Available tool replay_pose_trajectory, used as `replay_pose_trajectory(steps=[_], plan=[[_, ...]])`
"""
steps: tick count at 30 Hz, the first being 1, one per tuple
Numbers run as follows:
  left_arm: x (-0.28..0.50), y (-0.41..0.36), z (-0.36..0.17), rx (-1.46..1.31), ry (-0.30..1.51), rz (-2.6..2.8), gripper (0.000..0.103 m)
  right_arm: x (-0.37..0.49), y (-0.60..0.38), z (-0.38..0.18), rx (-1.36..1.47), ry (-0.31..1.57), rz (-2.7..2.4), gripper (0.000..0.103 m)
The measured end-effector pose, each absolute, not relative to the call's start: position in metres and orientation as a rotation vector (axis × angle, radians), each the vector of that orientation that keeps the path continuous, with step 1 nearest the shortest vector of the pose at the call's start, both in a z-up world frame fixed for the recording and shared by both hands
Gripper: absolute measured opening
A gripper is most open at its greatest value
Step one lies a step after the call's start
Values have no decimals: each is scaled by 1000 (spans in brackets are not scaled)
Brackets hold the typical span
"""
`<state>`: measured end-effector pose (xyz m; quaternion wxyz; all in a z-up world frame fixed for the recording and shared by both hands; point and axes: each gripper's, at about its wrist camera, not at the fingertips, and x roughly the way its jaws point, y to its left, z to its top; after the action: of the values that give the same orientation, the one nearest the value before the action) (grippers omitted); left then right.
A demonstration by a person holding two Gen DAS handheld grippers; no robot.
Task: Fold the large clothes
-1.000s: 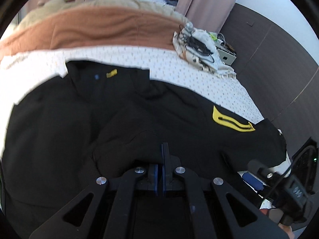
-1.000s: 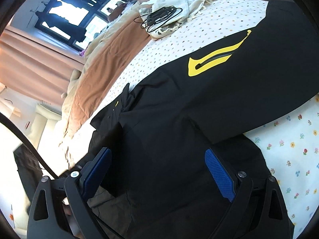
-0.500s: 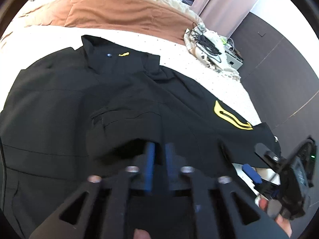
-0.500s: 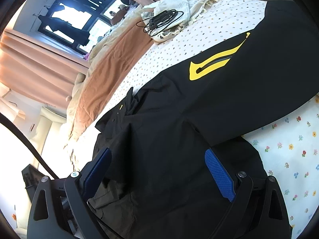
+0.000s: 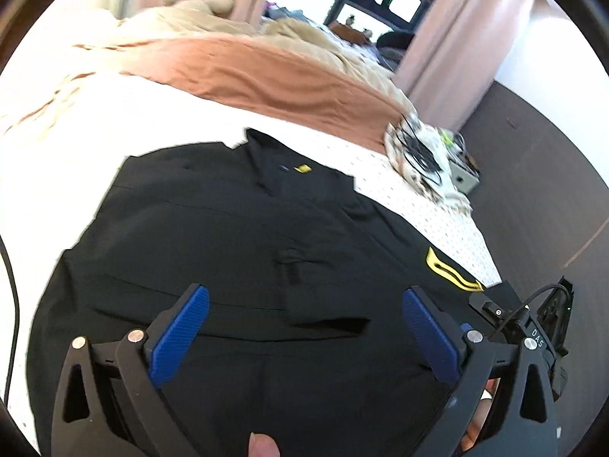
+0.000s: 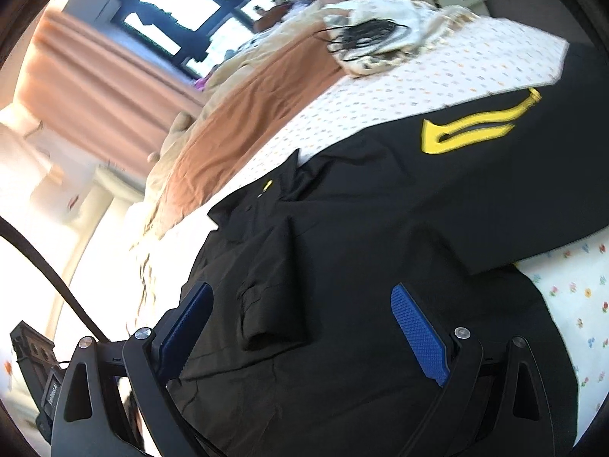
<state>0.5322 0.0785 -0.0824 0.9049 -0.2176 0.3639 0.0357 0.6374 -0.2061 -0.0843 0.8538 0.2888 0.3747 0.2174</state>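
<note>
Black shirt [image 5: 236,251] lay spread flat on the bed [image 5: 437,221], directly ahead of and below both tongs. Long axis ran from the hem under the tongs away to the collar [image 5: 281,163] at the far end.

Left gripper [image 5: 304,339] was released: its jaws had just been opening, stood wide, nothing between the blue pads, only flat cloth beneath. Left sleeve [image 6: 272,285] lay folded inward over the body, its cuff end just ahead of the left tongs; in the right view it sat between the right tong tips, toward the left one.

Right gripper [image 6: 300,331] was also released, jaws wide apart, hovering over the lower body of the shirt, gripping nothing.

Key relation: the right sleeve with the yellow emblem [image 6: 479,125] stuck out unfolded, ahead and to the right of the right tongs, lying across the bed toward its edge. In the left view the emblem [image 5: 451,274] sat beyond the right fingertip, farther off. Right hand was nearer to that sleeve, so it likely suits the next fold; sleeve would need carrying leftward over the body.

Cable pile on a cloth [image 5: 422,160] lay well beyond the shirt, clear.
</note>
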Motion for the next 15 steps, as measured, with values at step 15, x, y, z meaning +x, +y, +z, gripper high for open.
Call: replay_pose_trajectory(steps=[15], plan=[[474,160,-96,-468,591,218,103,638,-104,-84,314,794,515,94]])
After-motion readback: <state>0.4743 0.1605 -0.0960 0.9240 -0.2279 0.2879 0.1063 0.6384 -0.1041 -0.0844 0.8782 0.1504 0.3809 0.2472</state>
